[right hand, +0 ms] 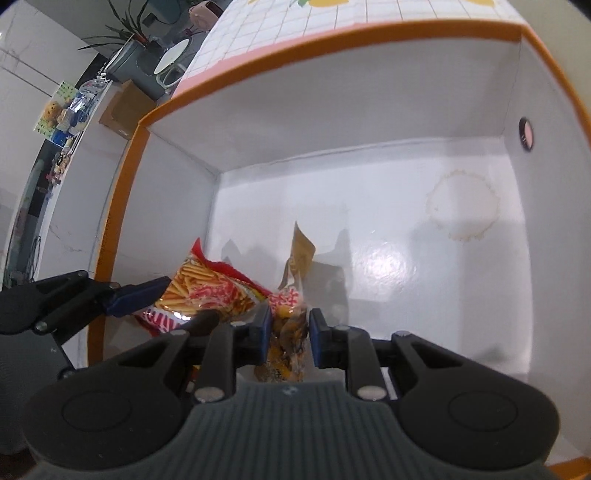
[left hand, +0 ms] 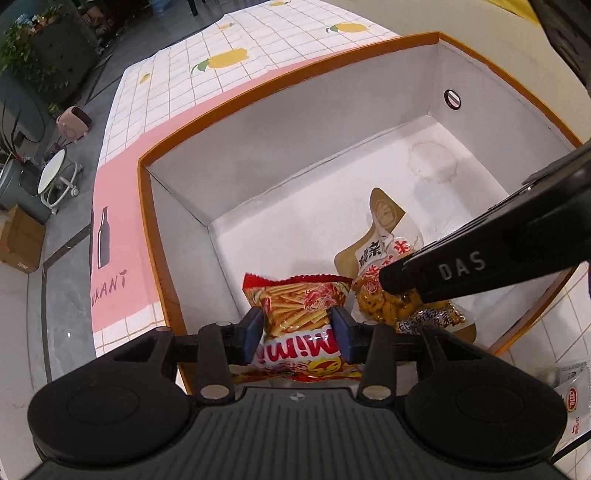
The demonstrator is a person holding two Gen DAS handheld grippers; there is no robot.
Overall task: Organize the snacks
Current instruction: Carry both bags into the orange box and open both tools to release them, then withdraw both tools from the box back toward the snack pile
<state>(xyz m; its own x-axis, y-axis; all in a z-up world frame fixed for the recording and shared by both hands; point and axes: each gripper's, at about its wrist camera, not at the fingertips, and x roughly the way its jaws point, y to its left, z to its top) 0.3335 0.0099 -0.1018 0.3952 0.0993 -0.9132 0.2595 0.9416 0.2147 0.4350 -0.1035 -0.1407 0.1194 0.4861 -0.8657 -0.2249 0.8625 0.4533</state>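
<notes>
Two snack packets sit low inside a white-lined cardboard box with an orange rim (left hand: 439,36) that rests on a pink and lemon-print tablecloth (left hand: 192,62). A red foil bag of stick snacks marked "Mimi" (left hand: 295,314) lies near the box's near-left wall between the blue pads of the left gripper (left hand: 300,332), whose jaws stand at medium width flanking the bag; whether the pads press it cannot be told. Just to its right, the right gripper (right hand: 287,334) has its jaws narrow, clamped on a clear and beige pouch of yellow-brown snacks (right hand: 291,325).
</notes>
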